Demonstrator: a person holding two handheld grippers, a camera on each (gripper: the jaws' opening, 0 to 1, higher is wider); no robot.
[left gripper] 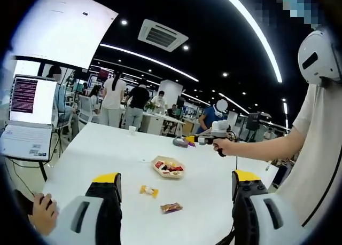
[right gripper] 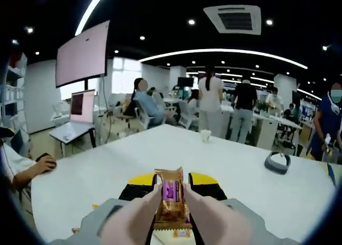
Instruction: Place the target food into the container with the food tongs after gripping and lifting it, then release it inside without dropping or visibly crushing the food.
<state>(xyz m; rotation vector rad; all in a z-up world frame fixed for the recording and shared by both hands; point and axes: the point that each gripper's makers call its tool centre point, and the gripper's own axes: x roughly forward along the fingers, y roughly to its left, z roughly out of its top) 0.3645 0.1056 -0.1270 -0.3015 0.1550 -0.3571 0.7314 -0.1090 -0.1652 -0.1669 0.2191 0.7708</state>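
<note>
Right claw (right gripper: 172, 194): closed through pale tongs (right gripper: 140, 215) on a wrapped snack (right gripper: 171, 202), orange-brown packet with a purple label, held upright just ahead of the jaws, above the white table (right gripper: 107, 165).

Left claw (left gripper: 176, 189): jaws wide apart, holding nothing. Ahead of it lie two wrapped sweets (left gripper: 149, 190), and beyond them the container (left gripper: 168, 167), already holding some.

Risks, as judged: the smooth wrapper could slip from the tong tips in transit; too firm a squeeze could crush it; an early release would miss the container.

Writing: label print too small to read.
</note>
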